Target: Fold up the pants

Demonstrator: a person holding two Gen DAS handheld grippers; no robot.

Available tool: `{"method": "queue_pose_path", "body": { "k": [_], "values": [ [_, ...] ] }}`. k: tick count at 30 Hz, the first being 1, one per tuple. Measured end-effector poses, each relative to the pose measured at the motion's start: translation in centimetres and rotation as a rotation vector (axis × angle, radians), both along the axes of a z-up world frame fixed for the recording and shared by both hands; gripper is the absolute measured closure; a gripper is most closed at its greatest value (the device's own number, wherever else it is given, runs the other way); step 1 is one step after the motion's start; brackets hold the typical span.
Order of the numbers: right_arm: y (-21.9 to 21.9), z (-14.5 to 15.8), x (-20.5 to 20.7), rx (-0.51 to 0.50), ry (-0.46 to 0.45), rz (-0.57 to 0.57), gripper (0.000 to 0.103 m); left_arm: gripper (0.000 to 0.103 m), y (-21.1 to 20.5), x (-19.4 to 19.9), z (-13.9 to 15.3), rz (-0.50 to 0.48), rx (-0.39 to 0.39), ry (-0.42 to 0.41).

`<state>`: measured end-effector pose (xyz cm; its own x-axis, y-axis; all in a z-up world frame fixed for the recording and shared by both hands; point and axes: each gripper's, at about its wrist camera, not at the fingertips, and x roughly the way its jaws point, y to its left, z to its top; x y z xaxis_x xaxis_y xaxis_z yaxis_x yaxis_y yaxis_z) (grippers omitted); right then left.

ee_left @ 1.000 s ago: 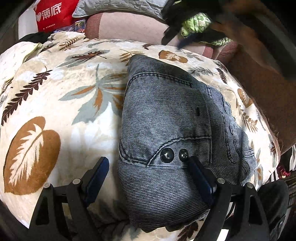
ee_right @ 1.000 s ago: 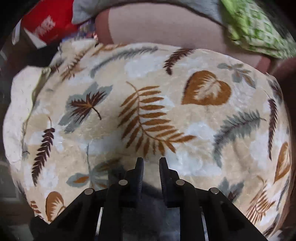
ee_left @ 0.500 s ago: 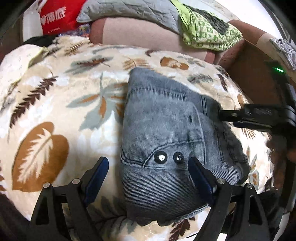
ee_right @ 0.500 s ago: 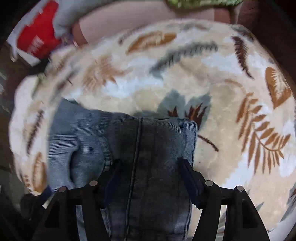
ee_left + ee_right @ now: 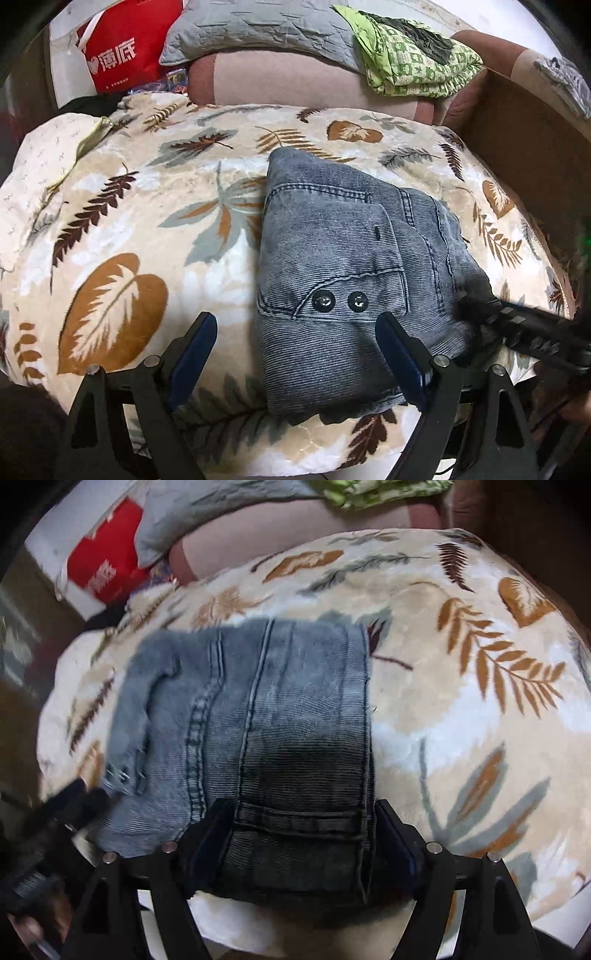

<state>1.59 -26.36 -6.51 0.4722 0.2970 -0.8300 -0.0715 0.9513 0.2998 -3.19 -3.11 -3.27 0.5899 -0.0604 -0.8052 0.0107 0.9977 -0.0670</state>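
Folded grey-blue denim pants (image 5: 332, 258) lie on a cream leaf-print blanket (image 5: 129, 221), two dark snaps facing up. My left gripper (image 5: 297, 343) is open and wide: one finger hovers over the pants' near end, the other over bare blanket. In the right wrist view the pants (image 5: 258, 709) stretch away from me. My right gripper (image 5: 301, 830) straddles their dark near end, its jaws opening and the cloth between them, with no clear pinch on it. Its black finger also shows, blurred, at the pants' right edge in the left wrist view.
Behind the blanket runs a pink sofa back (image 5: 295, 81) with a grey quilted pillow (image 5: 258, 26) and a green patterned cloth (image 5: 413, 59) on it. A red bag (image 5: 118, 55) stands at the far left. A brown panel (image 5: 517, 155) borders the right side.
My right gripper swung from over bare blanket to the pants' end, and its jaws went from nearly shut to wide. My left gripper drew back a little, still open.
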Motion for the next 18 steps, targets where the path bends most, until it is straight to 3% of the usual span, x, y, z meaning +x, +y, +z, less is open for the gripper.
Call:
{"method": "queue_pose_path", "body": {
  "k": [3,4,6,7,11,14,16,18],
  "values": [
    [-0.3,1.4,-1.3,0.005,-0.069,-0.006,0.021,0.015,0.3,-0.1,-0.2,0.005,0.009,-0.005],
    [-0.1,1.0,-1.3,-0.005,-0.048,0.007,0.015,0.015,0.5,0.1,-0.8,0.002,0.003,0.018],
    [0.7,-1.5,-0.4,-0.036,0.099,0.076,0.010,0.015,0.8,0.8,-2.3,-0.014,-0.040,0.105],
    [0.1,-2.1,-0.1,0.011,0.127,0.071,0.010,0.015,1.0,0.9,-2.2,-0.015,-0.065,0.106],
    [-3.7,0.5,0.8,0.243,0.117,0.010,0.010,0.015,3.6,2.3,0.3,-0.036,-0.189,0.070],
    [-6.3,1.6,3.1,0.354,0.134,0.005,0.010,0.015,6.3,4.8,0.7,-0.015,-0.352,0.093],
    [-7.0,0.9,5.1,0.445,0.165,0.037,0.010,0.015,7.4,7.8,-1.1,-0.057,-0.536,0.196],
    [-6.6,-1.4,7.3,0.517,0.270,0.063,0.010,0.015,7.2,9.9,-3.8,-0.103,-0.687,0.312]
  ]
}}
